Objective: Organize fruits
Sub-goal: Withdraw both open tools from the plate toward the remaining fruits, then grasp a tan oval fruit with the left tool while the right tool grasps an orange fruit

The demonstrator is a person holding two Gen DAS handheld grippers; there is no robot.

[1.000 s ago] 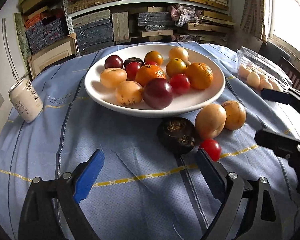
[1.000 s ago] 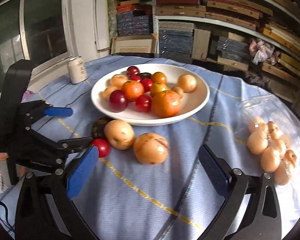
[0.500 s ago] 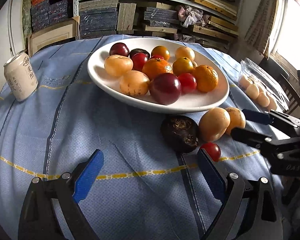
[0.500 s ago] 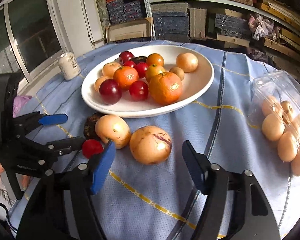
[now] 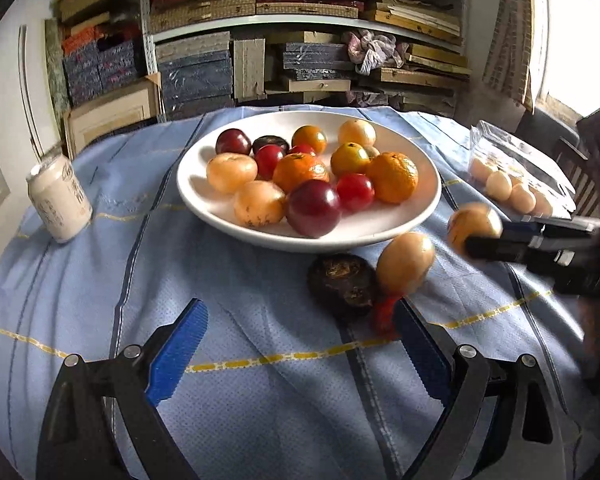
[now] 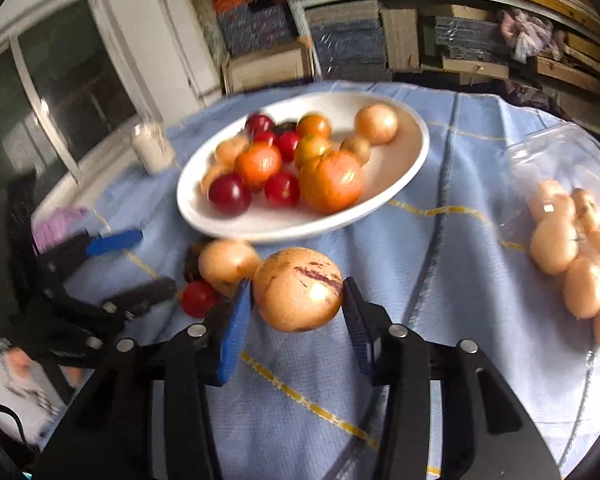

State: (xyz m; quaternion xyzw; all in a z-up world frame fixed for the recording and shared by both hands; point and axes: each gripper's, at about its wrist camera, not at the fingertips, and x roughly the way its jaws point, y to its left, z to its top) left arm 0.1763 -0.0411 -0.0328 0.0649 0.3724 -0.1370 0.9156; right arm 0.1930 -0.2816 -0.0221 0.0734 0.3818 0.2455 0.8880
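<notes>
While the right gripper (image 6: 298,294) pinched a tan, purple-streaked fruit (image 6: 299,289) between its blue pads (image 6: 233,330), the left gripper (image 5: 300,340) hung wide open with nothing between its fingers. In the left wrist view the held fruit sat at about three o'clock from the white plate (image 5: 428,204) of mixed fruit, apparently raised off the blue cloth (image 5: 240,280). Near the plate's five o'clock edge lay a second tan fruit (image 5: 405,262), a dark fruit (image 5: 342,282) and a small red one (image 5: 382,314).
</notes>
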